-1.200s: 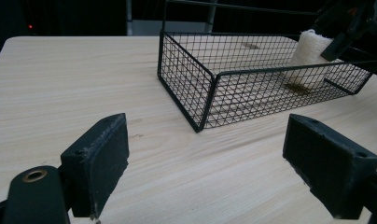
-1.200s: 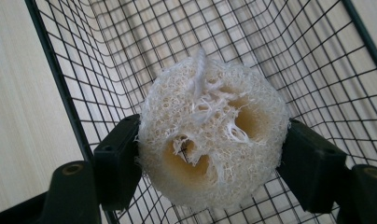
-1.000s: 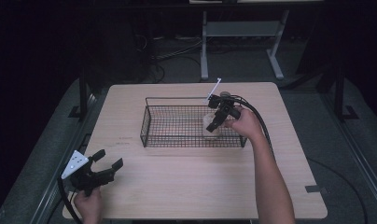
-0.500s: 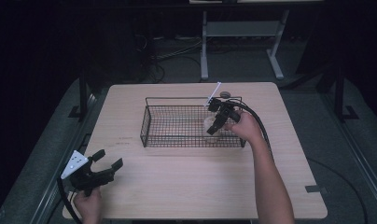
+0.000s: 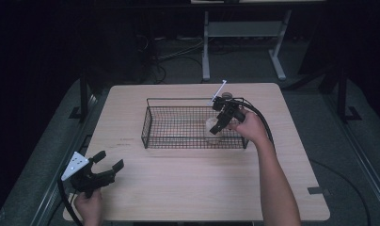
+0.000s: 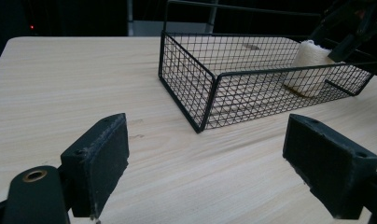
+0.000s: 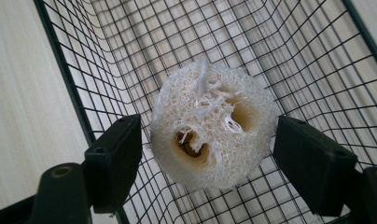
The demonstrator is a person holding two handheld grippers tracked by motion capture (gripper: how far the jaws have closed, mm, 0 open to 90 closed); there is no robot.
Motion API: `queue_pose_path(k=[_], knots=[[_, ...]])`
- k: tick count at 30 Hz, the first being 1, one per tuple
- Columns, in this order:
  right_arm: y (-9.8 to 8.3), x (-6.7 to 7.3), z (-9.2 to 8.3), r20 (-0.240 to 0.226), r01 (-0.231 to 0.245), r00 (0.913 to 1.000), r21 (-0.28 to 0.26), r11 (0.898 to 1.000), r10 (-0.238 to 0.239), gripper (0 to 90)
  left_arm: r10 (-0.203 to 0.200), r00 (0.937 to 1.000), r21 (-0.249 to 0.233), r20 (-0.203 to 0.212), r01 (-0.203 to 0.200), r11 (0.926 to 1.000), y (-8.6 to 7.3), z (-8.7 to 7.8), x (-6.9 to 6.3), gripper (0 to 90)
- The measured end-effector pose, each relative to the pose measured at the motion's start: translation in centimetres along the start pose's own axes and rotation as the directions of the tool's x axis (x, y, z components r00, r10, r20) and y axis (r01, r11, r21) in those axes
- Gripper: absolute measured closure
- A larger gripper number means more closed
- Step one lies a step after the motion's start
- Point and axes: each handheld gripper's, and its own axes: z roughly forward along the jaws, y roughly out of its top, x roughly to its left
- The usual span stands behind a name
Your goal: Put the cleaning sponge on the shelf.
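- A black wire-mesh rectangular basket (image 5: 188,123) sits on the pale wooden desk (image 5: 188,188), toward the desk's far half; all places below are given relative to this basket.
- A cream, fibrous, cylinder-shaped loofah sponge (image 7: 213,126) stands on end on the basket's mesh floor, at its right end, close to the near wall; its top face shows two brownish hollows.
- The right gripper (image 5: 218,123) reaches down into the basket's right end from above, held by the person's right hand (image 5: 250,126).
- In the right gripper view its jaws stand wide on either side of the loofah sponge; the left jaw is just beside the sponge, the right jaw shows a small gap, and whether either touches I cannot tell.
- The left gripper (image 5: 109,161) is well apart from the basket, near the desk's near-left corner, held low by the person's left hand (image 5: 88,207).
- Its jaws are spread wide with nothing between them, and they point toward the basket's near-left corner.
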Motion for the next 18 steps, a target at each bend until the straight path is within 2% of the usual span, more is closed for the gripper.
queue_pose_path(k=[18], knots=[[-0.7, 0.3, -1.8, 0.006, 0.005, 1.0, -0.029, 1.0, -0.005, 21.1, 0.007, 1.0, 0.013, 0.004, -0.007, 0.9999, 0.0, 0.3, -0.2, 13.8]])
